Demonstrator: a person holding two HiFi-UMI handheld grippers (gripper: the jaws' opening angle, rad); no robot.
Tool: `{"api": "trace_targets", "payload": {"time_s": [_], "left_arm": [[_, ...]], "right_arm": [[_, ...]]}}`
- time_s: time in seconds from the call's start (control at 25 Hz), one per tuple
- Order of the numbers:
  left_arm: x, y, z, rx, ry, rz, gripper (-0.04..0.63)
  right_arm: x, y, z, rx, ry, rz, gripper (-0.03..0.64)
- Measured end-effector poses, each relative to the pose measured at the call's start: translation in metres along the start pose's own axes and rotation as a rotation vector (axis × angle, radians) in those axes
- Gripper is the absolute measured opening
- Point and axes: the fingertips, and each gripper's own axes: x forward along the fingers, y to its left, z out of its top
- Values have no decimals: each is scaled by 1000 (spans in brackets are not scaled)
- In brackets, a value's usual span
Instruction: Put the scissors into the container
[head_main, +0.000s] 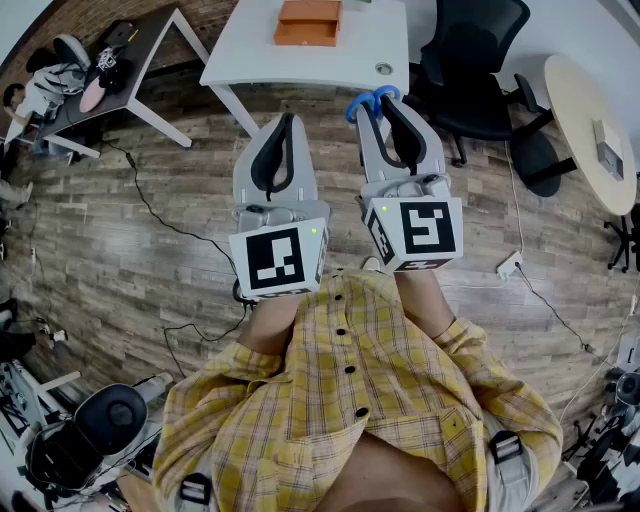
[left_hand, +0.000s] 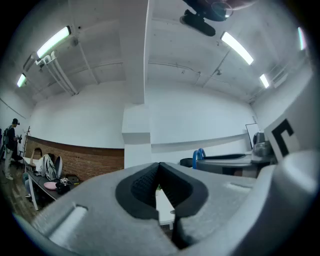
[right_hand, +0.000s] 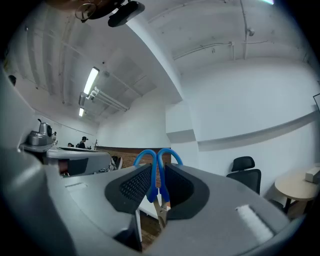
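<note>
Nearest the head camera, a yellow checked cotton shirt (head_main: 370, 400), with the left gripper (head_main: 288, 120) and right gripper (head_main: 384, 100) held just beyond it over the wooden plank floor (head_main: 150, 180). Ahead and well apart from both, a white rectangular table (head_main: 300, 65) carrying a flat orange box (head_main: 308, 22), probably the container. Risk from here: blue-handled metal scissors (right_hand: 153, 175) pinched only at the thin handles, so liable to swivel or slip between the pads on the way over; could also snag the box rim if lowered crooked, or land on the floor if let go short of the table. Right fingers (right_hand: 131, 188) clamped on those handles, loops poking past the tips, blades pointing back. Left fingers (left_hand: 142, 187) pressed together, holding nothing.
</note>
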Motion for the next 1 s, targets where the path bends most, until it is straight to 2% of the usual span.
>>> {"api": "trace_targets", "payload": {"time_s": [0.6,1.0], "left_arm": [[8,-37,-10,19,19,56,0],[10,-77,-11,53,7,163,0]], "right_arm": [[-17,-34,-8,31,-14,52,93],[-28,-73,-25,31,-9,101,94]]}}
